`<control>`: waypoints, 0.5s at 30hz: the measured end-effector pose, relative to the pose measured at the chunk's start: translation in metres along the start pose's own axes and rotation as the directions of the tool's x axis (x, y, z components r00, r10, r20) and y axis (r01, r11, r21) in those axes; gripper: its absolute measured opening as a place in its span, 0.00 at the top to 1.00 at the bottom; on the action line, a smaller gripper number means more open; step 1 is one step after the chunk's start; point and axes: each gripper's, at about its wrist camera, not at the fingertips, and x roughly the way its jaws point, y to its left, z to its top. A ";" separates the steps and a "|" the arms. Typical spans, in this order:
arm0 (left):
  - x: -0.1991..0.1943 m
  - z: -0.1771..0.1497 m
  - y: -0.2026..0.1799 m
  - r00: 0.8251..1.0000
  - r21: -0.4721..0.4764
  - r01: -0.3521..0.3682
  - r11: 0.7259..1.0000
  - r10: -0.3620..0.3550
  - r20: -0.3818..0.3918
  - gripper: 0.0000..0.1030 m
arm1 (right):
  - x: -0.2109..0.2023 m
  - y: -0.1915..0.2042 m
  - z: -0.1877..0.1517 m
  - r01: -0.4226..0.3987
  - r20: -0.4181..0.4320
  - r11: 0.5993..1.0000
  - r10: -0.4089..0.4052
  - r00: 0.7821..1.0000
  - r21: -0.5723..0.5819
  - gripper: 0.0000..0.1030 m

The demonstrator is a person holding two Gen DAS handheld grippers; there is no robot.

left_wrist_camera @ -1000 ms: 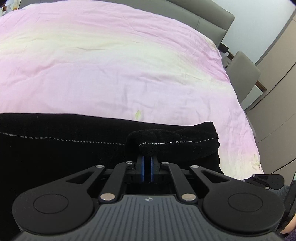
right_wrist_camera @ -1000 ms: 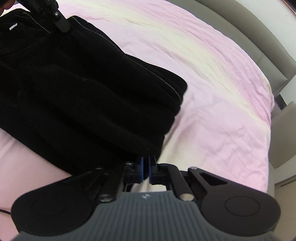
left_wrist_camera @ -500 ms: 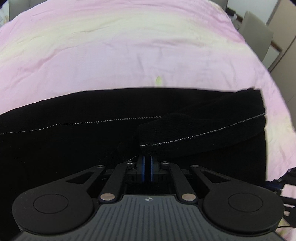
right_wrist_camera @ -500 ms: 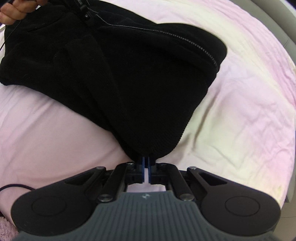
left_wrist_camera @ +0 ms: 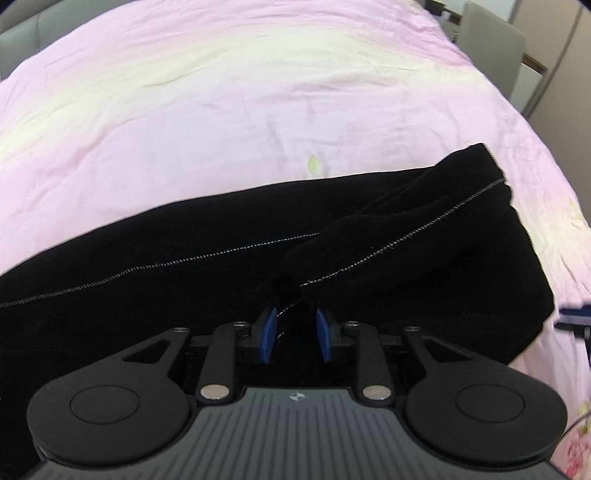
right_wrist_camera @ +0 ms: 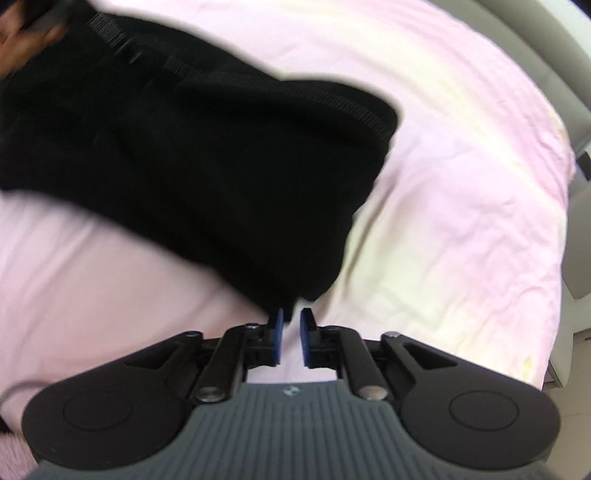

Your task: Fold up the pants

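The black pants (left_wrist_camera: 221,288) lie folded into a thick, long bundle on the pink bed cover, a fuzzy, ribbed cloth. In the left wrist view the bundle runs from 9 o'clock toward 2 o'clock, with a pale dashed seam line along its length and a folded-over layer heaped at the 2 o'clock end. In the right wrist view, blurred, the pants (right_wrist_camera: 192,166) fill the 10 o'clock part, their rounded corner toward 6 o'clock.

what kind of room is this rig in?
Most likely a bedroom. The black pants lie on a pink bedsheet over a wide mattress, a grey padded headboard runs along its far edge, and a grey chair stands beside it.
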 end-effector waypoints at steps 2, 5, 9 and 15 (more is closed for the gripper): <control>-0.012 -0.002 0.003 1.000 0.015 0.023 1.000 -0.023 0.015 0.68 | -0.006 -0.007 0.011 0.017 0.048 0.999 -0.019 0.999 0.039 0.74; -0.029 -0.007 0.010 0.999 0.042 -0.015 0.999 0.014 0.031 0.68 | -0.005 -0.011 0.028 0.029 0.095 0.996 -0.037 0.995 0.080 0.74; -0.046 -0.011 0.034 0.995 0.056 -0.091 0.994 0.088 0.048 0.67 | 0.012 -0.014 0.058 0.062 0.143 0.993 -0.077 0.987 0.104 0.74; -0.066 -0.018 0.089 0.983 -0.013 -0.171 0.985 0.171 0.063 0.66 | 0.050 -0.014 0.119 0.044 0.166 0.980 -0.076 0.983 0.194 0.70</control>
